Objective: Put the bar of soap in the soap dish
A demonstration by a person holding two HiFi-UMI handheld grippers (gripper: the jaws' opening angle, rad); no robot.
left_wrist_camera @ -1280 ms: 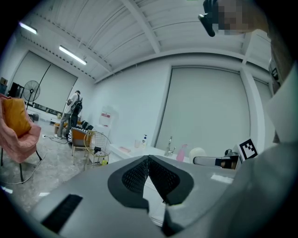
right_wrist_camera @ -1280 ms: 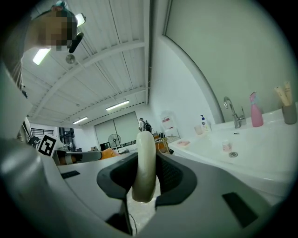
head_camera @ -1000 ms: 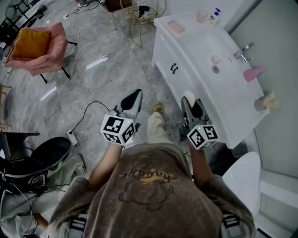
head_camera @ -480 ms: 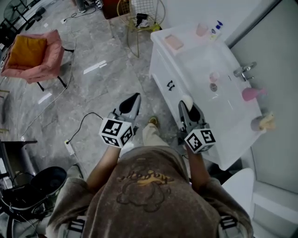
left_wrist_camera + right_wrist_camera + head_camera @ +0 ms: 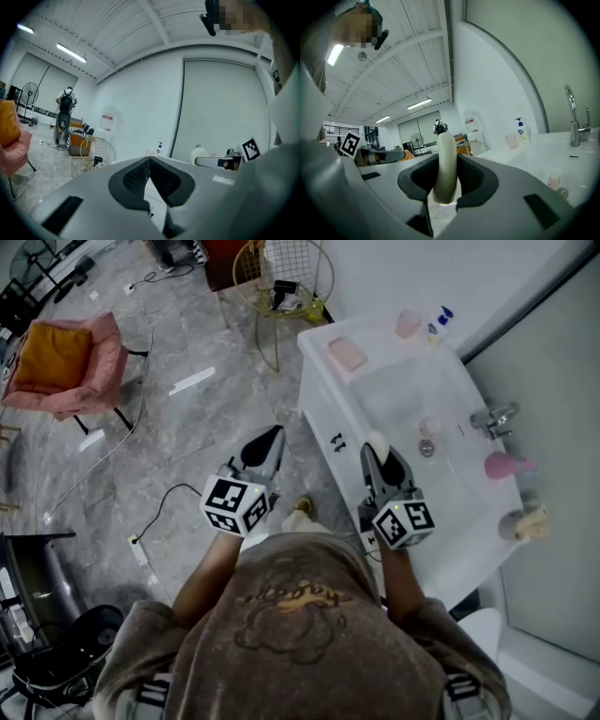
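A cream-white bar of soap (image 5: 377,440) (image 5: 445,165) stands on edge between the pads of my right gripper (image 5: 379,450) (image 5: 446,176), which is shut on it and held level beside the front edge of the white vanity (image 5: 321,397). The pink soap dish (image 5: 346,353) lies on the vanity's far left corner, well ahead of the soap. My left gripper (image 5: 265,440) (image 5: 149,165) hangs over the floor to the left of the vanity, its jaws shut with nothing between them. In the left gripper view the right gripper (image 5: 216,161) shows with the soap (image 5: 200,153) at its tip.
On the vanity stand a pink cup (image 5: 408,323), a pump bottle (image 5: 439,321), a faucet (image 5: 495,417) and a pink object (image 5: 504,465); a small cup (image 5: 430,427) sits in the basin. A wire basket (image 5: 281,282), a pink armchair (image 5: 66,362) and floor cables (image 5: 173,495) lie around.
The person has walked forward along the vanity, carrying both grippers with them. The soap dish and basin now lie closer to the right gripper. The soap stays gripped.
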